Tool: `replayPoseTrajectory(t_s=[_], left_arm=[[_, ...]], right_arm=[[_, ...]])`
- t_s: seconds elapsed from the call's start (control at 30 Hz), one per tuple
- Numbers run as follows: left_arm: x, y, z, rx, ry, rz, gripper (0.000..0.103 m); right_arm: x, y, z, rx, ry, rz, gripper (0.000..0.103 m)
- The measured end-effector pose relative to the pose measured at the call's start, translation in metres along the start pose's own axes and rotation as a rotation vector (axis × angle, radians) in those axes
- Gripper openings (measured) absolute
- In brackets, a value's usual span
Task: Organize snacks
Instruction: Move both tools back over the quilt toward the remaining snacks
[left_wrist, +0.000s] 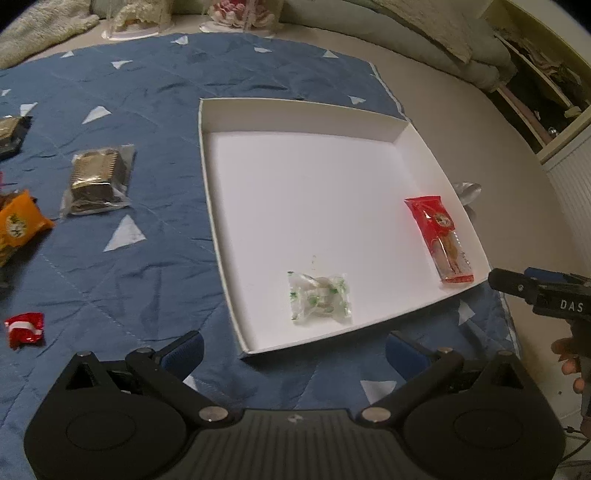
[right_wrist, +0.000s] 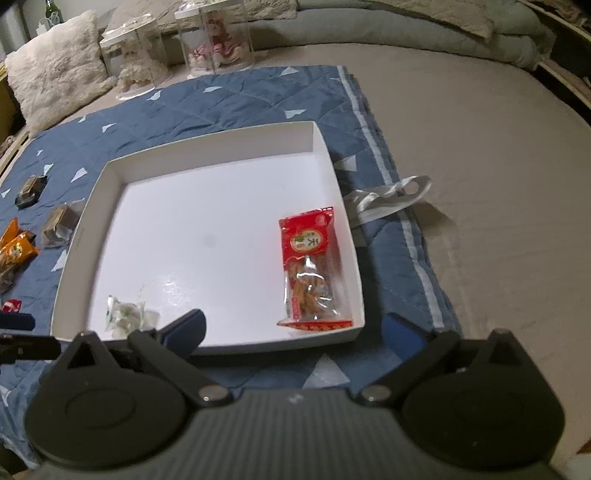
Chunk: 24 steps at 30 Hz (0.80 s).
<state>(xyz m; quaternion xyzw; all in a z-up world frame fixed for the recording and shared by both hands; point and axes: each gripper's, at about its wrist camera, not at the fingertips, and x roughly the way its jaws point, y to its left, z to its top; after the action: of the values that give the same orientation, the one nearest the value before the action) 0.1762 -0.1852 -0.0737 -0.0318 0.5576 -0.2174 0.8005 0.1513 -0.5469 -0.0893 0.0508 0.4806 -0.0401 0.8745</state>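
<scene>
We hold both tools spread wide with nothing between the fingers: the left gripper hangs over the near edge of the white tray, and the right gripper hangs over the tray's near right corner. No earlier view is at hand, so we speak only of how they stand.

2 snacks already lie in the tray. The clear green-printed candy pack sits near the front wall, just ahead of the left gripper. The long red snack pack lies along the right wall, its long axis running away from us, just ahead of the right gripper.

The rest are on the blue quilt, all to the left of the tray: a small red wrapper nearest, then an orange packet, a clear-wrapped brown cake with its long axis pointing away, and a dark packet furthest back.

We judge the task barely begun. Every loose snack lies on the left gripper's side, well apart from the right, so the left is the nearer tool for the next pick, most likely the red wrapper or the brown cake.
</scene>
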Motion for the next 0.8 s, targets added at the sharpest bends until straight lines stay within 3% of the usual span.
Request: replayPoseTrajectory(t_s=[0.33,0.8], left_arm=[[-0.025,0.017,-0.005,-0.004,-0.059,0.022,0.103],[-0.053,0.091,-0.006,-0.101,-0.104,0.123,0.103]], right_arm=[[-0.015,0.017,-0.003,-0.021,-0.036,0.020,0.102],[-0.015,0.086,0.009,-0.117,-0.054,0.104,0.102]])
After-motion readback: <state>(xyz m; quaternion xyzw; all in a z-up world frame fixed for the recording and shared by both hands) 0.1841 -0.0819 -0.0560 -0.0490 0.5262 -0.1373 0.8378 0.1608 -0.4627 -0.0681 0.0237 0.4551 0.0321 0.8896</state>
